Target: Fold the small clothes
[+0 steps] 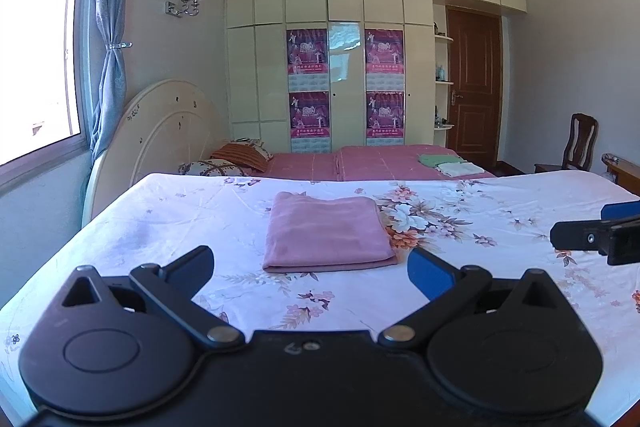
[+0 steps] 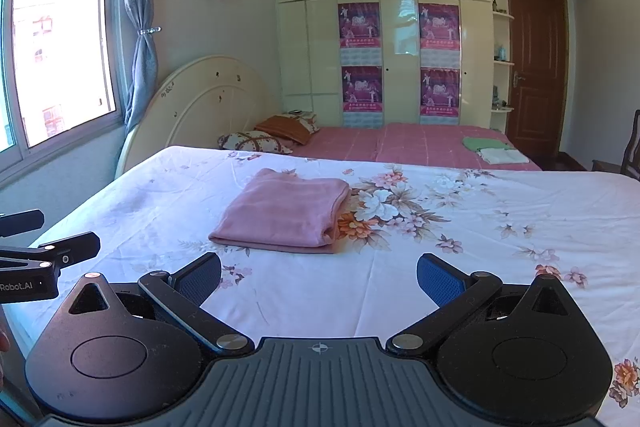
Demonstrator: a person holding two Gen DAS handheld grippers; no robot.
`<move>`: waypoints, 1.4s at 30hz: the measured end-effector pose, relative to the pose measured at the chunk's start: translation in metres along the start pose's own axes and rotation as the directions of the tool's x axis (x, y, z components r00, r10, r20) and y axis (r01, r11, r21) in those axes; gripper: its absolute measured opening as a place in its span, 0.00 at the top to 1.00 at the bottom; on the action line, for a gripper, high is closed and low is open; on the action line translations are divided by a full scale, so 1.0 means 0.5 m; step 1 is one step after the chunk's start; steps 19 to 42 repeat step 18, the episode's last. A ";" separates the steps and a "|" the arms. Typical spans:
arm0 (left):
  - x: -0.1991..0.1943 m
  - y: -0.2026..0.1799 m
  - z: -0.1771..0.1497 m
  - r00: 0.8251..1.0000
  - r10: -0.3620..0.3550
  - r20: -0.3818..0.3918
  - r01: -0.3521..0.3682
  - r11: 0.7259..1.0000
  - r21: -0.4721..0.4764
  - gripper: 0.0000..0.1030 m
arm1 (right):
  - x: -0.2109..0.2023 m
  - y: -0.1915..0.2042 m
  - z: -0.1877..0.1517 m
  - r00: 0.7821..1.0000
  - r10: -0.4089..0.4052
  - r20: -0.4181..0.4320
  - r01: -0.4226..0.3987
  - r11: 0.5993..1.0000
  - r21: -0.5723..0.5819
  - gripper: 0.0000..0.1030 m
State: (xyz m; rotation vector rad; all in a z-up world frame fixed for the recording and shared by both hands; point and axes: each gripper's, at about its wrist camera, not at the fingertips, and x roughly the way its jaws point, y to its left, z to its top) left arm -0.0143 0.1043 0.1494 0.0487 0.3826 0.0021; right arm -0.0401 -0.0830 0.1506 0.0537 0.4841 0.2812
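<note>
Cloth point(image 1: 328, 235): pink, lying on the floral sheet point(image 1: 160, 211) near the middle of the near bed, already doubled into a neat rectangle, layered edges toward the cameras and at its right side.
Left gripper point(image 1: 310, 269): fingers spread wide, holding nothing, hovering low over the sheet just short of the cloth's near edge.
Right gripper point(image 2: 318, 277): likewise spread wide and empty, a little back from the cloth, which sits ahead and slightly left of its centre line.
Cloth versus fingers: apart from both pairs; no pad touches fabric. In the left view the near edge falls between the two fingers, close to the right pad point(image 1: 430, 273).
Step, as I judge it: either one more fold or release after the last fold; the pictures do not settle which.
Doing it well: if folding again, pinch all layers at the two near corners together, lift only enough to clear the sheet, carry the edge straight over to the far edge, and set it down square so the stack does not skew.
Risk: catching the sheet with the cloth, or taking only the top layer.
Other bed: green and white folded pieces point(image 1: 450, 163) lie on the pink cover, well apart.
</note>
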 end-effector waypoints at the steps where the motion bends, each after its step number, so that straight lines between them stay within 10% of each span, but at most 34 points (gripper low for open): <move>1: 0.000 0.000 -0.001 1.000 0.001 0.001 -0.001 1.000 -0.001 0.00 | 0.000 0.000 0.000 1.000 -0.001 -0.001 0.001 1.000 0.001 0.00; 42: -0.001 0.004 -0.001 1.000 0.004 0.001 -0.004 1.000 -0.010 0.00 | 0.015 0.000 0.001 0.999 0.037 0.003 -0.037 0.999 0.003 0.00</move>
